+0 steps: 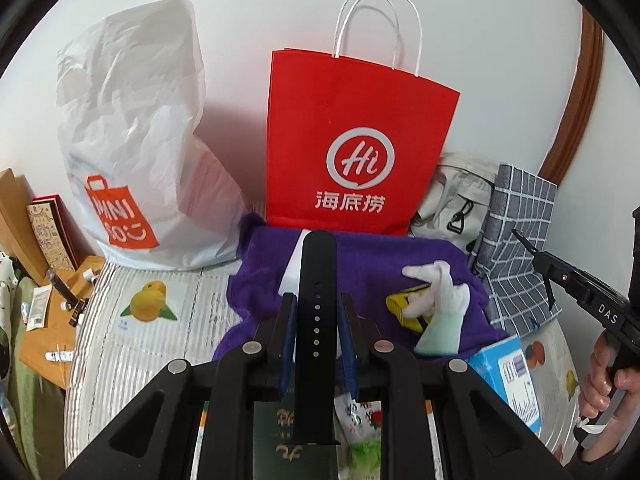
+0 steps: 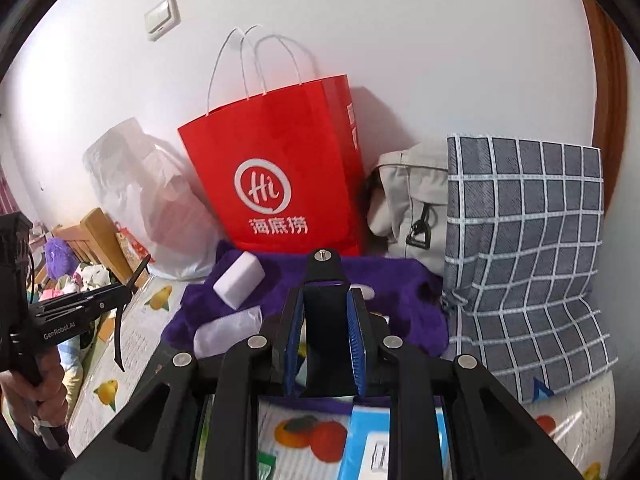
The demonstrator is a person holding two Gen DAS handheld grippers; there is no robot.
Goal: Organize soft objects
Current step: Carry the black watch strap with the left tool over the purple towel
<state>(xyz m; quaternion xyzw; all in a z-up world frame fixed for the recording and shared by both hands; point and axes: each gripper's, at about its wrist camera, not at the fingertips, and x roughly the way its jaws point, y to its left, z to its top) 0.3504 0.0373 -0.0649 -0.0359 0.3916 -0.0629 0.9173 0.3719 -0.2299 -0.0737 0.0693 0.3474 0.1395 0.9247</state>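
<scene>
Ahead of the gripper, a red paper bag (image 1: 360,144) stands upright against the white wall (image 1: 280,8). Left of it stands a crumpled white plastic bag (image 1: 132,140). Far left is a wooden side table (image 1: 52,320) carrying small tubes. Upper left of the right gripper, a light switch (image 2: 162,16) sits on the wall.
</scene>
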